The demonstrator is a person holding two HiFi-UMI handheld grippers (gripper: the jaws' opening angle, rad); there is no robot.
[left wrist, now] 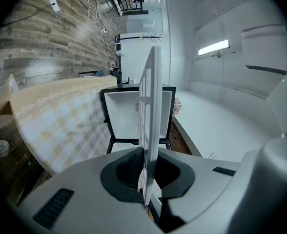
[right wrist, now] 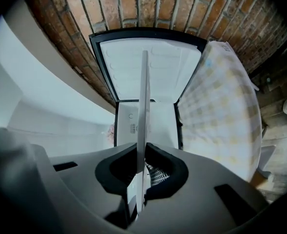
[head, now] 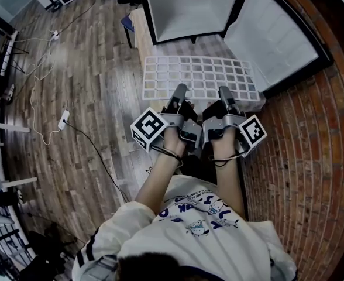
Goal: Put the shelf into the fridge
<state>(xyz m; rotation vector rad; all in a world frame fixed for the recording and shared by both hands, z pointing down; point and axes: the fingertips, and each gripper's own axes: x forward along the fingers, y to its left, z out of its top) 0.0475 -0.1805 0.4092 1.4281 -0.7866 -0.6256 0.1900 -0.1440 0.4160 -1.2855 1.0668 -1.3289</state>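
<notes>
A white grid shelf (head: pixel 198 76) is held flat in front of the open fridge (head: pixel 189 7). My left gripper (head: pixel 178 91) is shut on the shelf's near edge, left of centre. My right gripper (head: pixel 225 92) is shut on the same edge, right of centre. In the left gripper view the shelf (left wrist: pixel 151 106) runs edge-on between the jaws toward the fridge cavity (left wrist: pixel 126 116). The right gripper view shows the shelf (right wrist: pixel 144 106) edge-on too, with the white fridge interior (right wrist: pixel 148 82) behind it.
The fridge door (head: pixel 274 37) stands open to the right over a brick floor (head: pixel 312 157). A table with a checked cloth (left wrist: pixel 60 116) stands left of the fridge. Cables and a power strip (head: pixel 63 119) lie on the wood floor at left.
</notes>
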